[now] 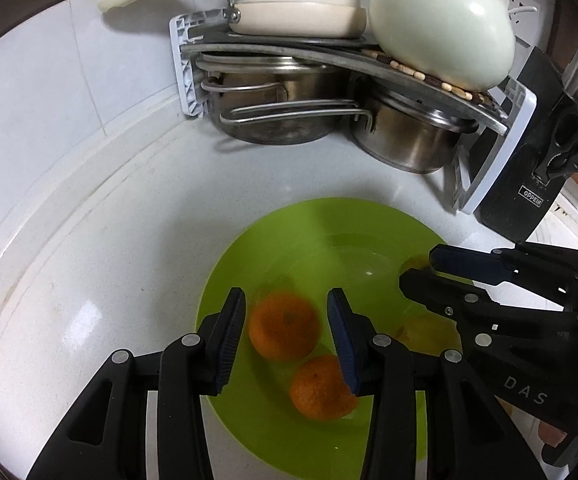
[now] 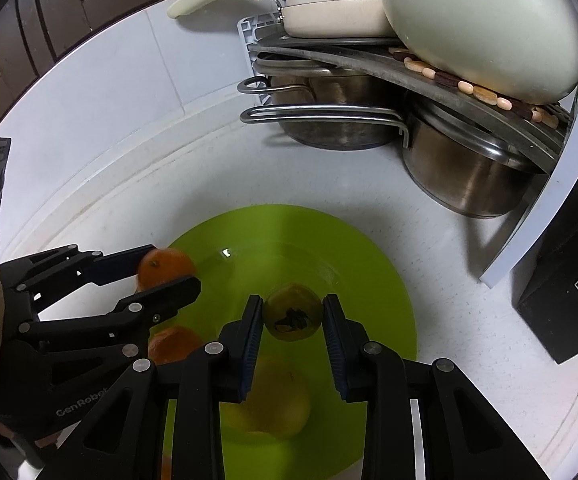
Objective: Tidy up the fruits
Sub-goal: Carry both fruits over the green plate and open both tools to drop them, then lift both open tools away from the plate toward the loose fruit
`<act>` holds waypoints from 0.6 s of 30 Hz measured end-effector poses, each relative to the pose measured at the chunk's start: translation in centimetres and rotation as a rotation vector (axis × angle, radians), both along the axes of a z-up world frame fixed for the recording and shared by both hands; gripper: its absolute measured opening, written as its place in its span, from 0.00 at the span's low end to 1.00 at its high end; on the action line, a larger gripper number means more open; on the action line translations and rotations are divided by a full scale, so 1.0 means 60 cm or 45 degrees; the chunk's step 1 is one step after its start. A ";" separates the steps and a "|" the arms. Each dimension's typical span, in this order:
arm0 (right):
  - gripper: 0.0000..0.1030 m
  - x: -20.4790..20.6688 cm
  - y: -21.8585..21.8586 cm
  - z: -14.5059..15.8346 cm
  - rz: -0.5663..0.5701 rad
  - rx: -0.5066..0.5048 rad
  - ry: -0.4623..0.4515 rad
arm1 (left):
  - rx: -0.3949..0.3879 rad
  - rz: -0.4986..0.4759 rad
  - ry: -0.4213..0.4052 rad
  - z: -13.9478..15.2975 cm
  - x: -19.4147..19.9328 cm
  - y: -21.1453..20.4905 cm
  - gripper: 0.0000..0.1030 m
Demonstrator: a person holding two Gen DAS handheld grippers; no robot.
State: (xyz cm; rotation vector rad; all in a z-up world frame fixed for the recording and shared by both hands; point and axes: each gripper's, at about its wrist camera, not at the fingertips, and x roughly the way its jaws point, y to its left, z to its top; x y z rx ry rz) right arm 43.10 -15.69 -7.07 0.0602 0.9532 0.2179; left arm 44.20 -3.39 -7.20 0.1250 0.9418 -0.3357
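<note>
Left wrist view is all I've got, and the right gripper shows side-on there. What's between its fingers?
Observer: The right gripper is shut on a green-yellow fruit, pads against both its sides.
Operator: Is that fruit clean?
Observer: No, a dark blotch marks the face toward the camera.
Operator: Anything underneath?
Observer: A larger pale yellow fruit lies on the green plate, right below the fingers.
</note>
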 end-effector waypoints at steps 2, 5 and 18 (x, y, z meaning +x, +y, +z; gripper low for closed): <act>0.31 -0.004 -0.001 0.003 0.000 0.001 -0.007 | -0.003 -0.002 -0.014 0.006 -0.005 0.001 0.44; 0.31 -0.012 -0.002 0.010 -0.001 0.000 -0.023 | -0.003 0.006 -0.046 0.020 -0.015 0.004 0.45; 0.31 -0.095 0.006 0.080 0.016 -0.001 -0.182 | -0.037 0.043 -0.231 0.111 -0.107 0.034 0.55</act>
